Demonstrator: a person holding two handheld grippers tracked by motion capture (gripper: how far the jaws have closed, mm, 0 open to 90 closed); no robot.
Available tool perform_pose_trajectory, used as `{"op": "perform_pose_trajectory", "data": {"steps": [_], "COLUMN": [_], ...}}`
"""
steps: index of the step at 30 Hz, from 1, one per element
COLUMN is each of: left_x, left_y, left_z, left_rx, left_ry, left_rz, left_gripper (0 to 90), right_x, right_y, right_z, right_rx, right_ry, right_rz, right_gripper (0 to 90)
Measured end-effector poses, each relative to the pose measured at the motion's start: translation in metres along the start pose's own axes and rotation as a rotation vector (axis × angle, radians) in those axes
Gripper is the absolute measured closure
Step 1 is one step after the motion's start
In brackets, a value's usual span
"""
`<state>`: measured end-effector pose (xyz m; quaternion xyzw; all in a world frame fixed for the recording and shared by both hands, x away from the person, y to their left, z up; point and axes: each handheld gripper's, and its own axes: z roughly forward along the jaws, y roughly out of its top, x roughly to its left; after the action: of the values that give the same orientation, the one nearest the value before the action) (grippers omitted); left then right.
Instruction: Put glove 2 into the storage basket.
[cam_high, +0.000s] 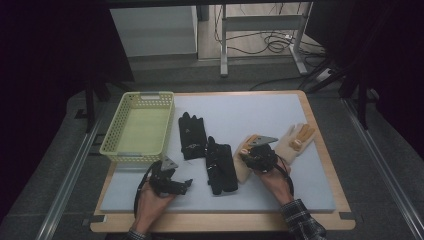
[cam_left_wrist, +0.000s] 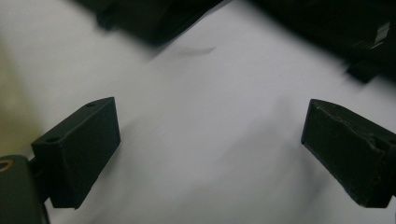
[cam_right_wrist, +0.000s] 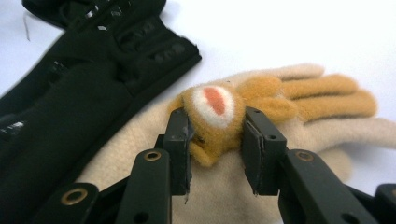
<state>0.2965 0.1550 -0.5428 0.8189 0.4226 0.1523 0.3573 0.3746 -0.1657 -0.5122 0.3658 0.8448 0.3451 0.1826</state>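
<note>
We are at the grasp: our right claw (cam_right_wrist: 215, 140) has its jaws on either side of the orange plush patch (cam_right_wrist: 215, 116) sewn on the back of the cream glove (cam_right_wrist: 299, 140), and both pads look pressed into the fuzz, so we read it as clenched on that patch. The glove lies flat on the table's grey mat (cam_high: 235, 107), just right of the nearer black glove (cam_high: 220, 167), touching or nearly touching it. Its mate, a second cream glove (cam_high: 295, 140), lies further right, near the mat's edge. Another black glove (cam_high: 191, 135) lies beside the yellow basket (cam_high: 112, 135), which stands at the mat's left far corner.

Our left claw (cam_high: 187, 184) hovers released over bare mat, jaws wide with nothing between them, near the black gloves.

We judge the work to be putting gloves into the basket, with the lift not yet begun. The grip is on the trim alone, so the next move calls for a slow, straight rise to see whether the whole glove follows. If it does, we carry it left, high over both black gloves, to the basket. If the patch slips, we regrip deeper, on the knit itself.
</note>
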Motion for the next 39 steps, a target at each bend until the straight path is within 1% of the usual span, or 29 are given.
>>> {"op": "perform_pose_trajectory", "data": {"steps": [1,2,3,4,5,6,8,9,11,12,13,17,18,21,22,23,24,25,26,27,28,31,32,33,34,36,37,38,39], "left_x": [0.0,-0.01,-0.01,-0.022,-0.022,-0.033,-0.04,-0.04,-0.043,-0.041,-0.038,-0.041,-0.041,-0.04,-0.041,-0.041,-0.041,-0.041,-0.04,-0.04,-0.041,-0.041,-0.041,-0.04,-0.035,-0.031,-0.028,-0.019,-0.019], "left_y": [0.0,0.012,0.012,0.025,0.025,0.035,0.041,0.041,0.043,0.041,0.04,0.04,0.04,0.04,0.04,0.04,0.04,0.04,0.039,0.039,0.038,0.037,0.037,0.036,0.033,0.03,0.026,0.016,0.016], "left_z": [0.0,0.004,0.004,0.009,0.009,0.019,0.03,0.03,0.04,0.047,0.047,0.046,0.045,0.046,0.046,0.046,0.046,0.046,0.046,0.046,0.044,0.039,0.036,0.031,0.021,0.016,0.011,0.003,0.003], "left_rx": [0.0,-0.016,-0.016,-0.024,-0.024,-0.02,-0.007,-0.007,0.028,0.038,0.042,0.047,0.048,0.049,0.049,0.049,0.047,0.047,0.04,0.04,0.03,0.024,0.02,0.016,0.004,-0.004,-0.009,-0.01,-0.01], "left_ry": [0.0,-0.026,-0.026,-0.049,-0.049,-0.055,-0.06,-0.06,-0.038,-0.052,-0.069,-0.045,-0.043,-0.05,-0.049,-0.049,-0.051,-0.051,-0.052,-0.052,-0.057,-0.073,-0.079,-0.083,-0.077,-0.071,-0.059,-0.04,-0.04], "left_rz": [0.0,0.023,0.023,0.056,0.056,0.075,0.089,0.089,0.102,0.081,0.057,0.063,0.063,0.059,0.056,0.056,0.056,0.056,0.056,0.056,0.069,0.075,0.079,0.082,0.074,0.065,0.057,0.032,0.032], "left_gripper": [4.7,4.2,3.7,3.3,2.7,2.0,1.8,1.8,2.0,1.2,2.1,4.3,4.3,4.2,4.2,4.2,4.2,4.1,4.1,4.2,4.9,4.9,4.0,4.0,3.6,3.6,3.6,3.7,3.8], "right_x": [0.0,-0.001,-0.001,-0.001,-0.001,-0.001,-0.001,-0.001,-0.002,-0.002,-0.002,-0.004,-0.01,-0.019,-0.029,-0.029,-0.044,-0.044,-0.056,-0.056,-0.061,-0.059,-0.05,-0.05,-0.039,-0.033,-0.019,-0.012,-0.012], "right_y": [-0.001,-0.002,-0.002,-0.003,-0.003,-0.004,-0.005,-0.005,-0.007,-0.008,-0.008,-0.005,-0.001,0.003,0.008,0.008,0.012,0.012,0.014,0.014,0.013,0.011,0.008,0.008,0.005,0.003,-0.001,-0.004,-0.004], "right_z": [0.002,0.003,0.003,0.005,0.005,0.006,0.007,0.007,0.008,0.008,0.008,0.004,0.0,-0.004,-0.007,-0.007,-0.008,-0.008,-0.006,-0.006,-0.004,-0.008,-0.013,-0.013,-0.019,-0.022,-0.025,-0.026,-0.026], "right_rx": [0.003,0.007,0.007,0.008,0.008,0.006,0.008,0.008,0.006,0.005,0.005,-0.002,-0.008,-0.018,-0.019,-0.019,-0.021,-0.021,-0.012,-0.012,-0.013,-0.035,-0.05,-0.05,-0.049,-0.05,-0.049,-0.048,-0.048], "right_ry": [0.002,0.004,0.004,0.008,0.008,0.007,0.009,0.009,0.011,0.012,0.007,-0.034,-0.061,-0.083,-0.156,-0.156,-0.161,-0.161,-0.152,-0.152,-0.154,-0.135,-0.103,-0.103,-0.085,-0.064,0.01,0.041,0.041], "right_rz": [0.001,0.003,0.003,0.005,0.005,0.004,0.006,0.006,0.008,0.012,0.011,0.001,0.003,0.009,-0.003,-0.003,0.029,0.029,0.047,0.047,0.062,0.071,0.072,0.072,0.042,0.035,0.042,0.033,0.033], "right_gripper": [64.1,64.1,64.1,63.9,63.9,63.9,63.9,63.9,63.9,64.5,65.2,66.8,67.1,67.2,67.2,67.2,66.7,66.7,62.3,62.3,56.4,52.2,51.2,51.2,51.7,52.4,56.8,59.4,59.4]}}
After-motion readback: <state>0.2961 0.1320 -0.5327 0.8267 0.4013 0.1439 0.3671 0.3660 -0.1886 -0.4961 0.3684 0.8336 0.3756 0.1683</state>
